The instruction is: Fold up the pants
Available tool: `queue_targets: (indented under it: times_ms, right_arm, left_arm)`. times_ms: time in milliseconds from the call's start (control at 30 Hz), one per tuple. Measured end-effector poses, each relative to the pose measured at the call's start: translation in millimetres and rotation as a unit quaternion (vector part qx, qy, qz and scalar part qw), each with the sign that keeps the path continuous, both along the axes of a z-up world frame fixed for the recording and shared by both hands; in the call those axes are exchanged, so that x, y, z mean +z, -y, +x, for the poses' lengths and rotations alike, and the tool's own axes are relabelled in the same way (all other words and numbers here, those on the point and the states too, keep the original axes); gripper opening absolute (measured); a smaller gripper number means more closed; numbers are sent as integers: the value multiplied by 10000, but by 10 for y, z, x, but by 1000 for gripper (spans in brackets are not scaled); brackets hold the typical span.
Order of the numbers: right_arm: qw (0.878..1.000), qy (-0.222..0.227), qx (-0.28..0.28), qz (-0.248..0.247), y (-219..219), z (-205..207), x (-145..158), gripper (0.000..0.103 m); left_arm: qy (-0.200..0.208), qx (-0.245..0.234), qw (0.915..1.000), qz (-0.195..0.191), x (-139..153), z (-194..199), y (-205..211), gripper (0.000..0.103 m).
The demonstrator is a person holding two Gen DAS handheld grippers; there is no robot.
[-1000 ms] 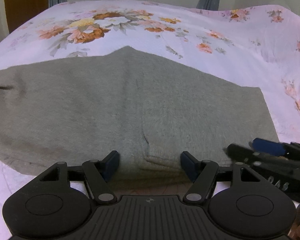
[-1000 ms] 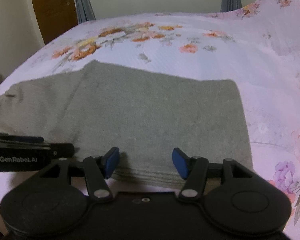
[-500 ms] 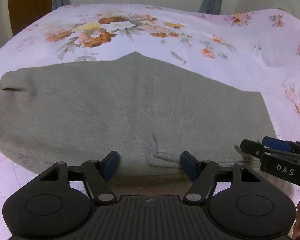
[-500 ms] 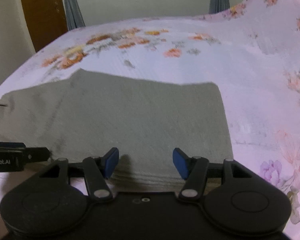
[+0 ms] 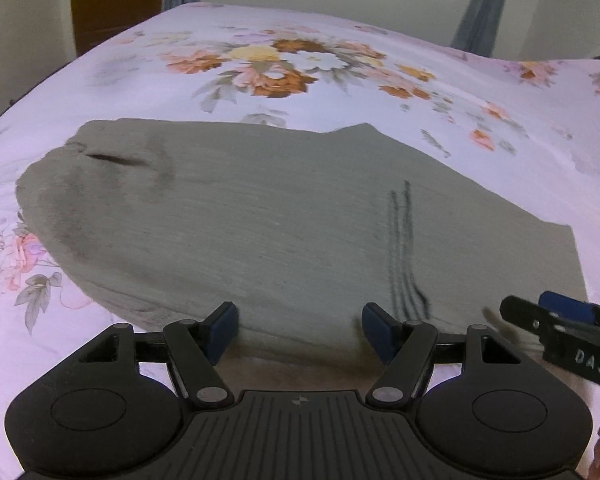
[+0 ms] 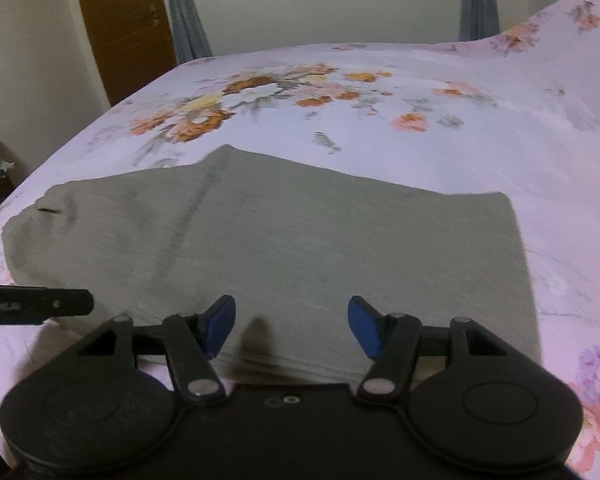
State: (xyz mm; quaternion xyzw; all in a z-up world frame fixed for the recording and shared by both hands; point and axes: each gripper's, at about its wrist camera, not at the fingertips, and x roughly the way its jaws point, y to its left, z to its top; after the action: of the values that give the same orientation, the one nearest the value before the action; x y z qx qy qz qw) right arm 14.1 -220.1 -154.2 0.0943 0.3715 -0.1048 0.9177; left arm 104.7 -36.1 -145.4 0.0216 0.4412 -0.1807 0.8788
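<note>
Grey pants lie flat on the floral bed, soft, light and floppy-looking, so both the left gripper and the right gripper, fingers spread and empty, should pinch the layered near edge.

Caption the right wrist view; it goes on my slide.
Right gripper, jaws open, at the near edge of grey pants on a floral bedsheet.

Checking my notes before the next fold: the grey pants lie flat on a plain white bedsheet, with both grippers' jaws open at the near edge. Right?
Not quite: the bedsheet is floral, not plain white, as the right wrist view shows. The rest holds: the grey pants lie flat, and the left gripper and right gripper have open jaws at the near edge.
</note>
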Motion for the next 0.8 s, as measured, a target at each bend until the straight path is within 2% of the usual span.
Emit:
queue_targets:
  times_ms: [133, 200, 367, 667, 800]
  right_arm:
    - [9993, -343, 120, -108, -93, 108, -156, 62]
    - [9994, -333, 82, -98, -102, 113, -167, 62]
    - [9998, -179, 125, -33, -135, 116, -76, 62]
    - [9996, -249, 83, 103, -211, 191, -143, 63]
    - [9998, -139, 135, 82, -257, 170, -70, 63]
  left_arm:
    - [114, -128, 9995, 276, -105, 39, 100, 69]
    - [164, -192, 9989, 396, -120, 22, 139, 69]
    - [176, -78, 9994, 275, -58, 10, 71, 69]
    - [216, -74, 9989, 420, -124, 81, 15, 69]
    - [236, 39, 9994, 238, -91, 72, -50, 69]
